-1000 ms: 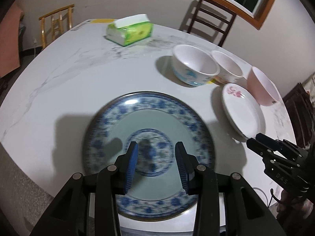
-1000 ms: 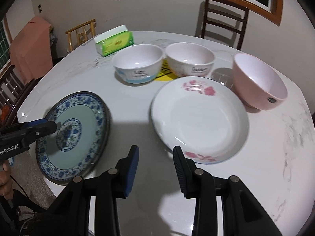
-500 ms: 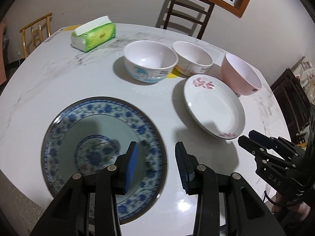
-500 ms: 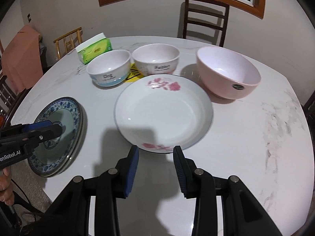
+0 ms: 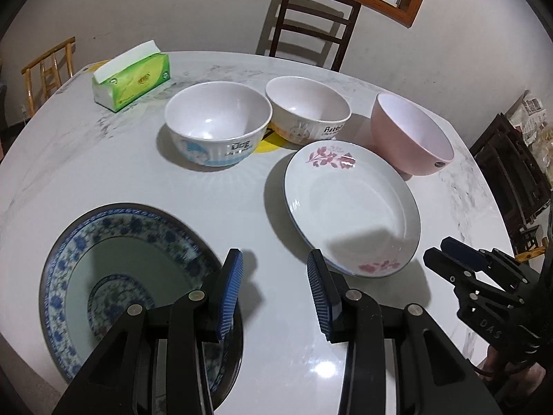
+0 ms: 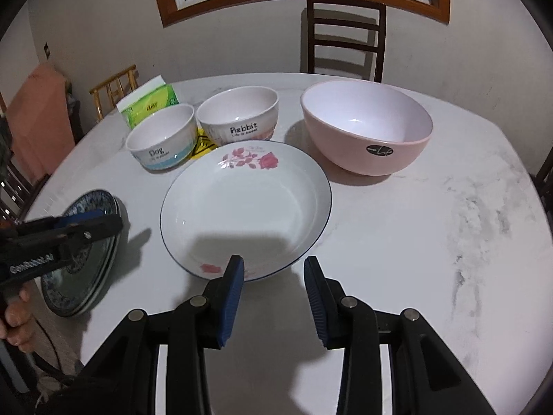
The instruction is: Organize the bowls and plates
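Note:
A blue-patterned plate point(image 5: 114, 276) lies at the table's near left edge. A white plate with pink flowers point(image 5: 349, 207) sits right of it. Behind them stand a "Dog" bowl point(image 5: 217, 128), a "Rabbit" bowl point(image 5: 307, 110) and a larger pink bowl point(image 5: 411, 135). My left gripper point(image 5: 274, 269) hovers open over the bare table between the two plates, holding nothing. My right gripper point(image 6: 273, 276) is open and empty at the near rim of the white plate point(image 6: 245, 204). The left gripper point(image 6: 86, 223) hangs over the blue plate point(image 6: 83, 276) in the right wrist view.
A green tissue pack point(image 5: 131, 76) lies at the back left of the marble table point(image 6: 432, 242). A yellow sticker point(image 5: 269, 141) shows between the two small bowls. A dark chair point(image 6: 345, 34) stands behind the table and a yellow wooden chair point(image 5: 48, 69) at the left.
Both grippers slid rightward along the table. The left one went from above the blue plate to the gap between plates. The right one came in front of the white plate. Jaws unchanged.

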A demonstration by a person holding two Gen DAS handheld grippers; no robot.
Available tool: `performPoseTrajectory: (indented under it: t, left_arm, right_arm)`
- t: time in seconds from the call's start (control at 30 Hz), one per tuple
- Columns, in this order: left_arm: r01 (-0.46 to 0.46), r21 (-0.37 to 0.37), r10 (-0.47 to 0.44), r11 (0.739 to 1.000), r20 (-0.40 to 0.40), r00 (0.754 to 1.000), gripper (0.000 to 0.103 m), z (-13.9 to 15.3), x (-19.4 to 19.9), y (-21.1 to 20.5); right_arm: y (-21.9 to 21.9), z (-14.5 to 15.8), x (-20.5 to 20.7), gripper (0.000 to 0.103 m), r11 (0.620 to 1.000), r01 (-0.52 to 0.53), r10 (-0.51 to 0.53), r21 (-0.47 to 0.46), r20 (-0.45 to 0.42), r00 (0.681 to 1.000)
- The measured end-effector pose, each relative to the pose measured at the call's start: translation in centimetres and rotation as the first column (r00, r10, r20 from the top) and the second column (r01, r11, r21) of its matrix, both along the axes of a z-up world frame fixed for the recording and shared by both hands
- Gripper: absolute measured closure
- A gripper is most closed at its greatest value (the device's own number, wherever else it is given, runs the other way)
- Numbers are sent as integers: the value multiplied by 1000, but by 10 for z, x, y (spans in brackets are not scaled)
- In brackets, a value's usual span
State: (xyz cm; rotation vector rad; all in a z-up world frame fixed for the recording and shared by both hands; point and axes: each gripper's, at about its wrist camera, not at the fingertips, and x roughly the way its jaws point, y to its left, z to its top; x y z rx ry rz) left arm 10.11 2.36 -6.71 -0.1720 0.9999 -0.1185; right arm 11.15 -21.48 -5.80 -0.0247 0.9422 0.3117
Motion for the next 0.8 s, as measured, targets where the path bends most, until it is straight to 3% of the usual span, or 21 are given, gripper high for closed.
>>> performPoseTrajectory:
  t: [0.23,0.8]
  left_arm:
    - [4,-57,-4,998,-14,1000,68,-5,18,-5]
    - [-12,-114,3,993,-80,997,70,-34,65,-13]
  right_arm:
    - [-17,-2,19,66,996,2,-1,88,-11,1000]
    - [-30,-33,74,69,991,26,-14,131,-88,996]
